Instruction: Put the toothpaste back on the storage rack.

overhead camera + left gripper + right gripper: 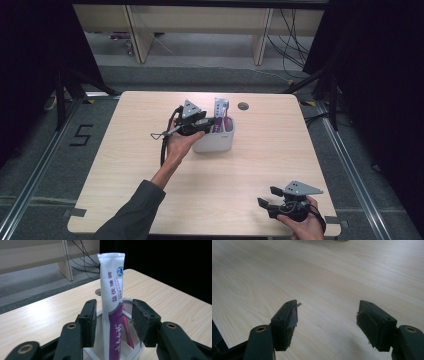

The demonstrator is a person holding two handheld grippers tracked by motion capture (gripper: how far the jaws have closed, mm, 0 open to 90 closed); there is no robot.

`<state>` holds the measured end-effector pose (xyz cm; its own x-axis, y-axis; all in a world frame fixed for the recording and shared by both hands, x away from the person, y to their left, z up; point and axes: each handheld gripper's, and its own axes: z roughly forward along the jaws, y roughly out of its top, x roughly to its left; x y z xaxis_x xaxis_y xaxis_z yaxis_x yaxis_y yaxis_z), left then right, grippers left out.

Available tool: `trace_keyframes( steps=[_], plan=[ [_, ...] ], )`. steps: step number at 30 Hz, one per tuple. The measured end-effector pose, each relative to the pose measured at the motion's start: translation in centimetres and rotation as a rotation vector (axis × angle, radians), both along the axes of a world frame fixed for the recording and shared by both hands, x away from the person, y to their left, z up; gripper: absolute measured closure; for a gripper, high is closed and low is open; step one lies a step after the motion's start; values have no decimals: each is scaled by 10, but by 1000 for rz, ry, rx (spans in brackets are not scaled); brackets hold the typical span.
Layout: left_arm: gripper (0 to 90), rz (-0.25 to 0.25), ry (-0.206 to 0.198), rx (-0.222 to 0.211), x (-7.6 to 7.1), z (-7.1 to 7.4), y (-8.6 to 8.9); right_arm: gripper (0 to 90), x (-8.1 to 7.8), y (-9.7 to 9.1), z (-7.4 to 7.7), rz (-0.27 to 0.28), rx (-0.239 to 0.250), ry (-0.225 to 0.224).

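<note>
Toothpaste tube (pixel 111 297): standing upright in the white holder (pixel 220 141) mid-desk (pixel 125 165).
Left gripper (pixel 113 322): fingers flanking the tube, gaps showing both sides.
Right gripper (pixel 327 320): fingers spread apart over bare desk.

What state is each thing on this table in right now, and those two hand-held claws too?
Toothpaste tube: upright in the holder, between the left fingers, not pressed.
White holder: upright on the table, a pink item also inside.
Left gripper: open around the tube.
Right gripper: open, nothing between its fingers, above bare table.
</note>
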<state>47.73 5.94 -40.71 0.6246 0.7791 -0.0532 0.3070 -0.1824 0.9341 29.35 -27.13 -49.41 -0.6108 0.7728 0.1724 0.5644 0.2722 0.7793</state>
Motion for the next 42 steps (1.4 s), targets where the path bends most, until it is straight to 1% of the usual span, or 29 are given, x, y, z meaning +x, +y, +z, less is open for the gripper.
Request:
trace_keyframes(
  steps=[1, 3, 5, 10, 14, 16, 18, 25, 33, 37, 39, 40, 42],
  plan=[
    [539, 1, 4, -3, 0, 0, 2, 337, 0, 0, 0, 3, -2, -5],
    [518, 3, 10, 0, -1, 1, 4, 337, 0, 0, 0, 4, 6, 1],
    [497, 6, 20, -7, -2, 2, 7, 337, 0, 0, 0, 2, 2, 0],
    [475, 8, 14, -10, -5, 6, 10, 337, 0, 0, 0, 2, -2, -4],
    [457, 7, 19, -3, -7, 7, 11, 337, 1, 0, 0, 2, -4, -8],
    [446, 5, 26, -5, -8, 7, 11, 337, 0, 0, 0, 2, -2, -4],
    [445, 5, 19, -4, -10, 7, 11, 337, 0, 0, 0, 3, -4, -5],
    [421, 0, 32, 2, -12, 4, 16, 337, 0, 0, 0, 2, -4, -5],
    [349, 5, 34, -1, -19, 10, 20, 337, 0, 0, 0, 1, -4, -5],
    [304, 10, 52, 1, -19, 10, 22, 336, 0, 0, 0, 1, -4, -7],
    [281, 12, 56, -2, -20, 9, 23, 336, 0, 0, 0, -1, 5, -8],
    [276, 11, 52, -3, -22, 9, 24, 336, 0, 0, 0, -3, 0, 1],
    [258, 6, 62, 10, -23, 9, 26, 335, 0, 0, 0, -2, -1, 0]
  ],
)
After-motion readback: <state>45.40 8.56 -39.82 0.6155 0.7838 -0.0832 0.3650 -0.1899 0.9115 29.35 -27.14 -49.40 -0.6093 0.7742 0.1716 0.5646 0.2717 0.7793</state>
